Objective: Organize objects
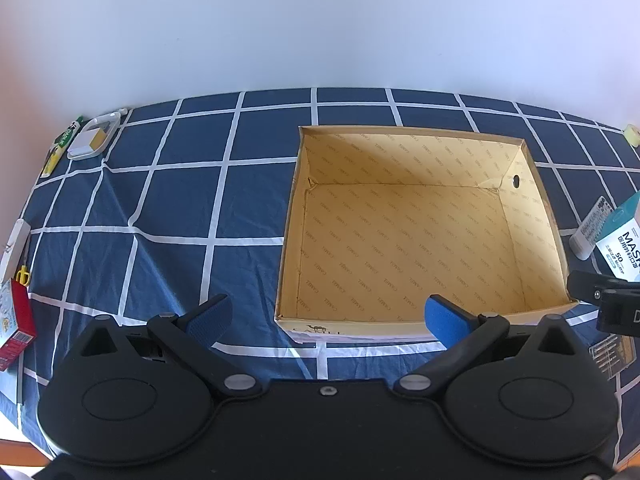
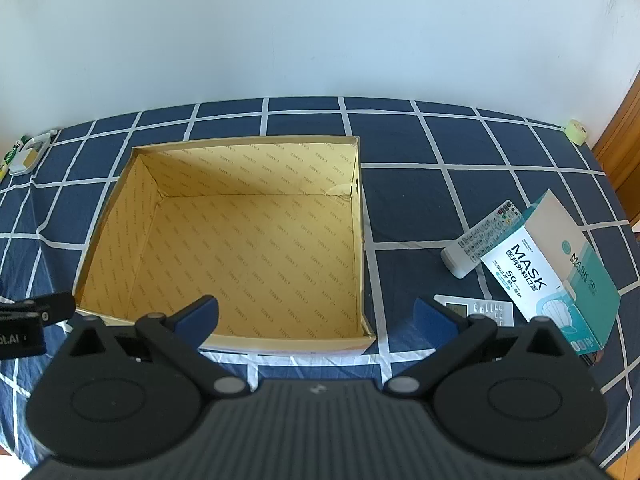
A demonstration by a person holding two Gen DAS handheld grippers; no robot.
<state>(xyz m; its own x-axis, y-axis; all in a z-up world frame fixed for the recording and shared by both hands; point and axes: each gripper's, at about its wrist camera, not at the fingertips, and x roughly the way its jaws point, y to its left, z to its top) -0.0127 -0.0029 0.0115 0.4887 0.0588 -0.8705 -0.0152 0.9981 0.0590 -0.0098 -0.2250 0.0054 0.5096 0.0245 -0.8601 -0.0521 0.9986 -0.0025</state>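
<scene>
An open, empty cardboard box (image 1: 532, 216) (image 2: 120, 216) stands on the blue checked cloth. My left gripper (image 1: 326, 318) hovers open near the box's front left corner, holding nothing. My right gripper (image 2: 316, 314) is open too, over the box's front right part, with nothing between its fingers. Right of the box lie a teal mask box (image 2: 556, 276) (image 1: 624, 240), a white remote (image 2: 480, 240) (image 1: 590, 228) leaning under it, and a small white calculator-like device (image 2: 480, 308). At the left are a red carton (image 1: 16, 320) and a white tray (image 1: 92, 138) (image 2: 28, 156).
A green and yellow tube (image 1: 60, 146) lies beside the white tray. A white flat item (image 1: 14, 248) and a yellow clip (image 1: 24, 275) sit at the left edge. A yellowish tape roll (image 2: 578, 131) (image 1: 632, 134) rests at the far right by a wooden door frame (image 2: 624, 148). A white wall runs behind.
</scene>
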